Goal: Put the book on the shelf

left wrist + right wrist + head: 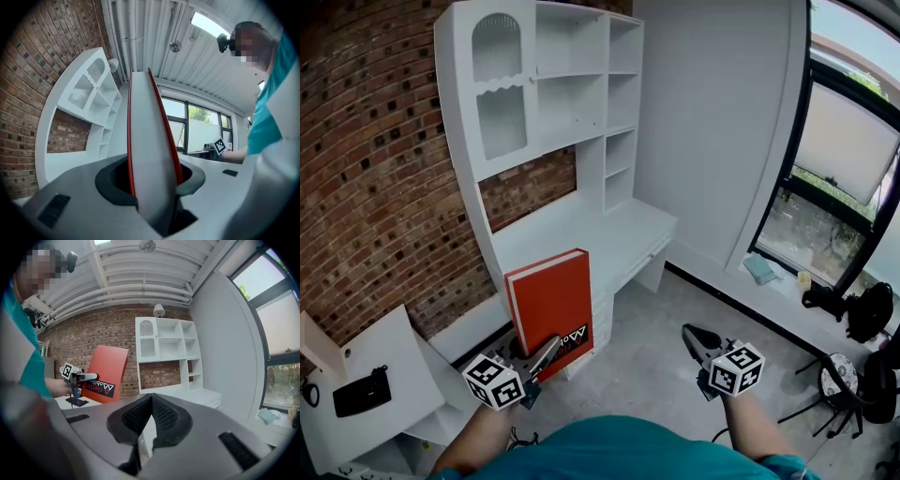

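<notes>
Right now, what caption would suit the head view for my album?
Left gripper clamps a red book before the white shelf unit; right gripper hangs shut and empty.

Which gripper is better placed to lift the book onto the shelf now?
Left. The left gripper has its fingers clamped on the red book, upright in front of the white shelf. The right gripper is shut on nothing, off to the book's side.

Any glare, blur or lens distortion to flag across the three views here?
Head view: even daylight, the white shelf unit bows from wide-angle distortion, and the window is the brightest patch. Left gripper view: fisheye circle with black corners, the red-covered book is soft this close to the lens, and the ceiling light panel clips. Right gripper view: same black corners, book and shelf sharp.
</notes>
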The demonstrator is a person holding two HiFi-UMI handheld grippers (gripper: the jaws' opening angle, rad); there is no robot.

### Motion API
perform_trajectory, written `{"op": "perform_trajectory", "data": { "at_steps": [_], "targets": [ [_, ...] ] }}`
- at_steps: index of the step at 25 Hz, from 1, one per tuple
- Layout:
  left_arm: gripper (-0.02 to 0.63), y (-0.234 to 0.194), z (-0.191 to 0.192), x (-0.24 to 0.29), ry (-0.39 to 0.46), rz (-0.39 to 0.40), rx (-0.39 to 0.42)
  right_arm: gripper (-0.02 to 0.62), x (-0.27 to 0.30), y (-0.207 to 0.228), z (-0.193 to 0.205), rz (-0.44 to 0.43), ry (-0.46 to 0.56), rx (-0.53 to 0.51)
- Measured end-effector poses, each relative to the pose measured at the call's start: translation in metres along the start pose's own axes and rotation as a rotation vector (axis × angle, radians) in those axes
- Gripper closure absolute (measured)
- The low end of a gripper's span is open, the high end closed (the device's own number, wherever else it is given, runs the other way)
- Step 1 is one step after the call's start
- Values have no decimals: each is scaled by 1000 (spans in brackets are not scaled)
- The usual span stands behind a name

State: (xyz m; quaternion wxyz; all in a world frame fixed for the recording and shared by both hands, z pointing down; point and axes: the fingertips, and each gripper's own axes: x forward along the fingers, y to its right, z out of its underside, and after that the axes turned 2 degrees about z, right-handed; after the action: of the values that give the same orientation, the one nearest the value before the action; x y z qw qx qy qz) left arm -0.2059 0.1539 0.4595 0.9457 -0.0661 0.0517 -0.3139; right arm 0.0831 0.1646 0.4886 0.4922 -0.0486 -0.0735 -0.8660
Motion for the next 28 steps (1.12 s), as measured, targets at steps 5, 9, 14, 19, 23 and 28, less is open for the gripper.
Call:
{"op": "perform_trajectory", "data": {
  "at_steps": [5, 9, 14, 19, 23, 28],
  "targets": [
    [422, 4, 2, 10, -3, -1, 2, 574, -2, 9, -4, 4, 13, 4],
    [422, 8, 2, 20, -9, -8, -1, 574, -3, 17, -7, -4, 11, -7],
    [422, 22, 2, 37, 3, -4, 0, 574, -13, 29, -11, -25, 12, -12],
    [422, 43, 6, 58, 6, -4, 0, 574, -29, 47, -10, -41, 4, -11],
    [422, 65, 8, 79, 13, -4, -2, 574, -48, 66, -9, -56, -2, -15],
    [422, 91, 15, 104, 9, 3, -1, 574, -68, 90, -6, -66, 6, -5]
  ]
}}
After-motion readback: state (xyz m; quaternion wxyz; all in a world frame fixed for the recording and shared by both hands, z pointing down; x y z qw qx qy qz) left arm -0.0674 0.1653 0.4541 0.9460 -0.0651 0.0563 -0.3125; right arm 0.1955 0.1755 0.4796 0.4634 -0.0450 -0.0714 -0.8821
